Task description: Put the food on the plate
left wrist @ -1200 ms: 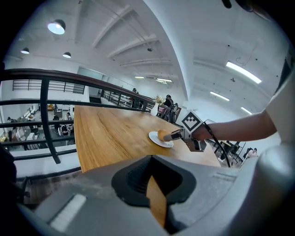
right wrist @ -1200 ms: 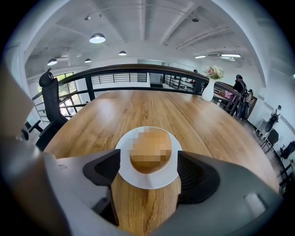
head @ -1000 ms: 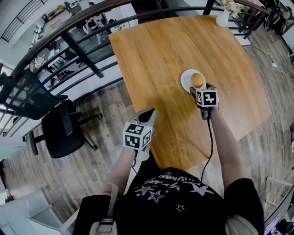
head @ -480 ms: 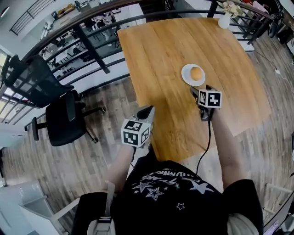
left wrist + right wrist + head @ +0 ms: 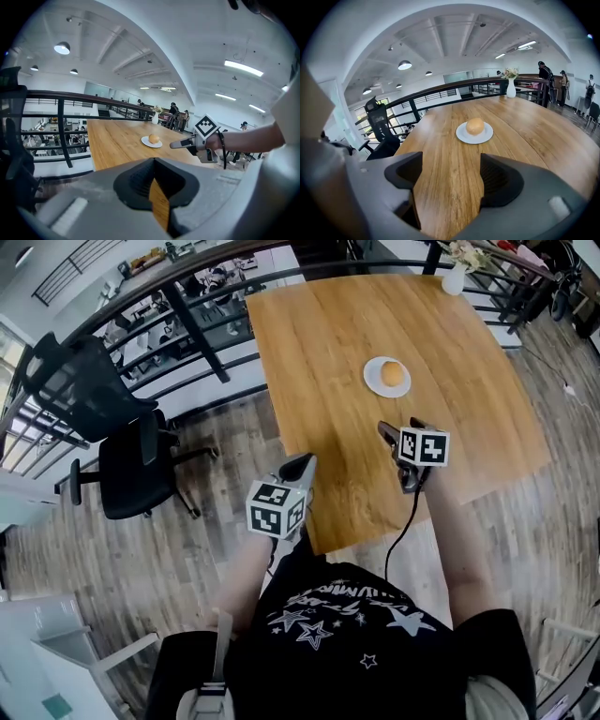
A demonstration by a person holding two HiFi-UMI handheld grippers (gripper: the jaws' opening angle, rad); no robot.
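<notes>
Right hand-held gripper (image 5: 451, 174) open, empty, apart from the white plate (image 5: 371, 382); left hand-held gripper (image 5: 154, 161) closed. Bun (image 5: 393, 374) lies on the plate on the bench (image 5: 328, 352): task apparently complete.

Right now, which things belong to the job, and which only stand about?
Job: bun, on the plate; right claw, open, empty.
Standing about: vase; chair; left claw, shut.

Bright, even indoor light from ceiling lamps (image 5: 405, 64). The plate (image 5: 371, 381) casts hardly any shadow on the table (image 5: 450, 427). Strong fisheye bending; gripper views have dark corners and blurred foregrounds.
</notes>
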